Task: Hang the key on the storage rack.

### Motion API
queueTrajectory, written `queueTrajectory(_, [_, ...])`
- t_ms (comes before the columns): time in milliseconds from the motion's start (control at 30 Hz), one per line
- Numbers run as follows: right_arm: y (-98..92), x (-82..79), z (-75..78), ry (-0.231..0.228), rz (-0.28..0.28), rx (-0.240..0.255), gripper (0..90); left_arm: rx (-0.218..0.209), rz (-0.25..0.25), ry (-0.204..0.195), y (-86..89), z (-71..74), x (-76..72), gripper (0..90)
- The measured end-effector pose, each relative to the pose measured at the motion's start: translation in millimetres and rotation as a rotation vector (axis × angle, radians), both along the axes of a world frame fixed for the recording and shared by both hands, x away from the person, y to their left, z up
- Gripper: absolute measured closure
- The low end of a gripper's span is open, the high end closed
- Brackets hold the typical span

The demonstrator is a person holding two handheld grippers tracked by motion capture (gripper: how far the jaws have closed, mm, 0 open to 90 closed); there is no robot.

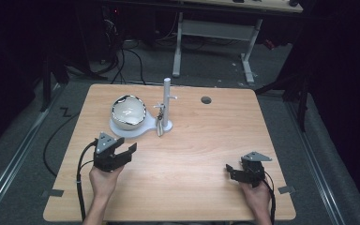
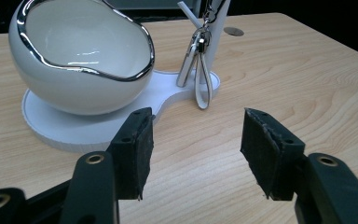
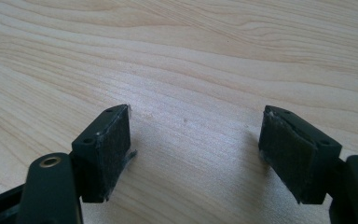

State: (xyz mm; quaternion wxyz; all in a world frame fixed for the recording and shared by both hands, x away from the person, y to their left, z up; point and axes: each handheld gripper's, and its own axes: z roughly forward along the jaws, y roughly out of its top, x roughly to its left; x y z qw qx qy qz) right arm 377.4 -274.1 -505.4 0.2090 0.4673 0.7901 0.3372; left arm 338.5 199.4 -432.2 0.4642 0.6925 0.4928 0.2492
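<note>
A white egg-shaped bowl point(image 1: 128, 111) point(image 2: 81, 60) with a chrome rim sits tilted on a flat white base point(image 1: 122, 130) point(image 2: 65, 133) at the table's far left-centre. A white post point(image 1: 167, 101) point(image 2: 216, 28) rises from the same base, and a small key fob with a white loop strap point(image 1: 160, 123) point(image 2: 200, 70) hangs from its peg. My left gripper point(image 1: 125, 149) point(image 2: 196, 144) hovers just in front of the base, open, with nothing between its pads. My right gripper point(image 1: 229, 172) point(image 3: 196, 144) rests low near the front right, open over bare wood.
The wooden table point(image 1: 192, 140) has a round cable hole point(image 1: 206, 100) point(image 2: 233, 31) near its far edge. Behind the table stands a white desk frame point(image 1: 215, 33) on dark floor with cables. Both forearms enter from the bottom edge.
</note>
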Motion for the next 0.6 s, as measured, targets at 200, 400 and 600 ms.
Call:
queueTrajectory(200, [0.0,0.0,0.0,0.0,0.0,0.0,25.1,-0.002,0.007,0.013,2.8,-5.7,-4.4,43.8])
queueTrajectory(400, [0.0,0.0,0.0,0.0,0.0,0.0,25.0,0.01,0.009,0.02,1.8,-11.0,-8.5,43.2])
queueTrajectory(600, [0.0,0.0,0.0,0.0,-0.001,0.0,25.0,0.012,0.012,0.028,1.9,-16.2,-9.7,42.4])
